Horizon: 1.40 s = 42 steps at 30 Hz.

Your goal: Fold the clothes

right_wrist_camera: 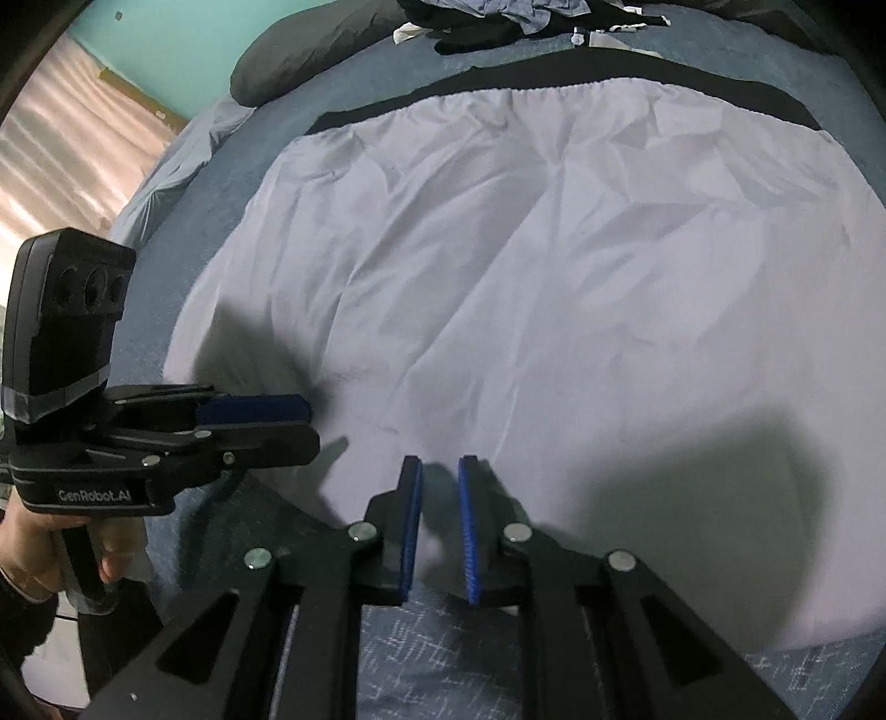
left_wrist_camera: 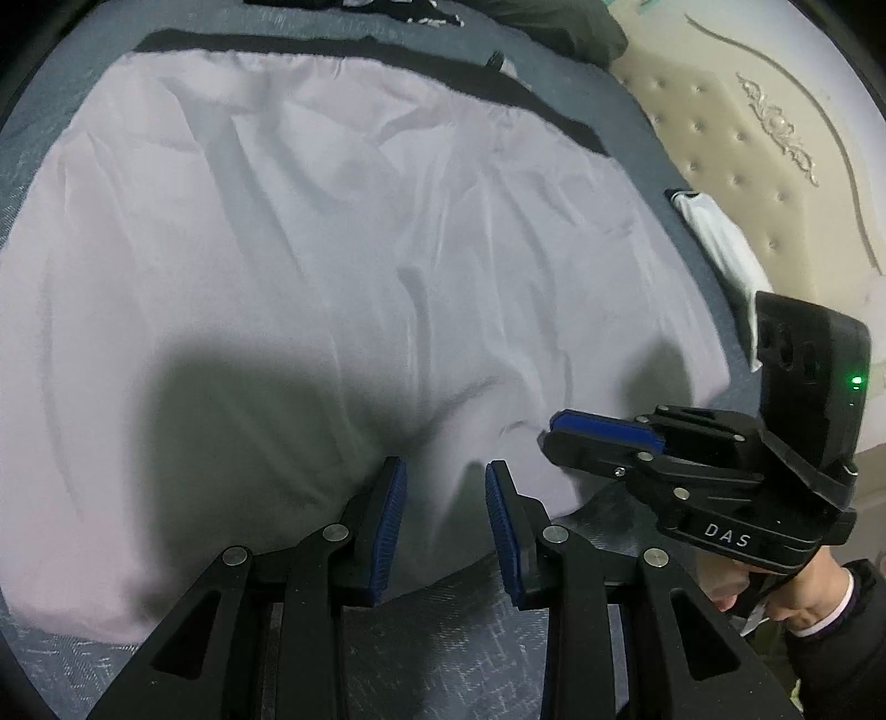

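Note:
A pale lilac garment (left_wrist_camera: 332,249) (right_wrist_camera: 554,277) lies spread flat and wrinkled on the blue-grey bed (left_wrist_camera: 443,637), with a black band (right_wrist_camera: 609,75) along its far edge. My left gripper (left_wrist_camera: 444,468) is open at the near hem, and fabric lies between its blue pads. My right gripper (right_wrist_camera: 440,462) is also open, with a narrower gap, over the same near hem further right. Each wrist view shows the other gripper side-on: the right gripper (left_wrist_camera: 554,435) and the left gripper (right_wrist_camera: 307,421). A hand (left_wrist_camera: 797,592) holds the right one.
A cream tufted headboard (left_wrist_camera: 775,166) stands to the right, with a white cloth (left_wrist_camera: 720,243) at the bed's edge beside it. A dark pillow (right_wrist_camera: 310,55) and a heap of clothes (right_wrist_camera: 526,16) lie at the far side. A curtain (right_wrist_camera: 55,144) hangs at left.

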### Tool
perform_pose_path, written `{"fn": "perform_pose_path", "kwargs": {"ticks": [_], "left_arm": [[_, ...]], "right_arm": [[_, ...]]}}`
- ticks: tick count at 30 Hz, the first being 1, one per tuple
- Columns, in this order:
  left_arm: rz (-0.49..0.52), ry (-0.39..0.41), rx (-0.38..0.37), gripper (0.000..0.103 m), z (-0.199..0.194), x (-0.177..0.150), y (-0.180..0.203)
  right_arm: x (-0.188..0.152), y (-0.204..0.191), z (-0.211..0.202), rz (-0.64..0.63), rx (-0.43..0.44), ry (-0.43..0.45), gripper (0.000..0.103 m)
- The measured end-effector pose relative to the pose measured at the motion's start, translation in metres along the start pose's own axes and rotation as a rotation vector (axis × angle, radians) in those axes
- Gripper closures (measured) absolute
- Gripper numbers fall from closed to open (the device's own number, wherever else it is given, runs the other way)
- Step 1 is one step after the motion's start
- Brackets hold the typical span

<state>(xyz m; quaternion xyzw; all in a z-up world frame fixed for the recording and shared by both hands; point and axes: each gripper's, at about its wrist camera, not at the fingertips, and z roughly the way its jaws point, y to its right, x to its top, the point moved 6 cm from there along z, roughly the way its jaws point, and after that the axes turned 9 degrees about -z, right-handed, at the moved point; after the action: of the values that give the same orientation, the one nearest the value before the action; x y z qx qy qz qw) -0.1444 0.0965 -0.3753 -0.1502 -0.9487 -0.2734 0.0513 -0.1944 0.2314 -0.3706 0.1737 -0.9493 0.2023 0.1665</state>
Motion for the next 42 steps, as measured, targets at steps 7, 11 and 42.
{"fn": "perform_pose_path", "kwargs": {"ticks": [7, 11, 42], "left_arm": [[-0.012, 0.023, 0.003, 0.070, -0.015, 0.004, 0.006], [-0.007, 0.040, 0.022, 0.070, -0.027, 0.002, 0.000], [-0.148, 0.071, 0.034, 0.070, -0.063, -0.008, -0.080]], "right_arm": [[0.006, -0.005, -0.021, 0.006, 0.008, 0.040, 0.093], [0.000, 0.002, -0.034, 0.000, -0.026, 0.052, 0.093], [-0.036, 0.098, -0.086, 0.197, -0.066, 0.100, 0.093]]}}
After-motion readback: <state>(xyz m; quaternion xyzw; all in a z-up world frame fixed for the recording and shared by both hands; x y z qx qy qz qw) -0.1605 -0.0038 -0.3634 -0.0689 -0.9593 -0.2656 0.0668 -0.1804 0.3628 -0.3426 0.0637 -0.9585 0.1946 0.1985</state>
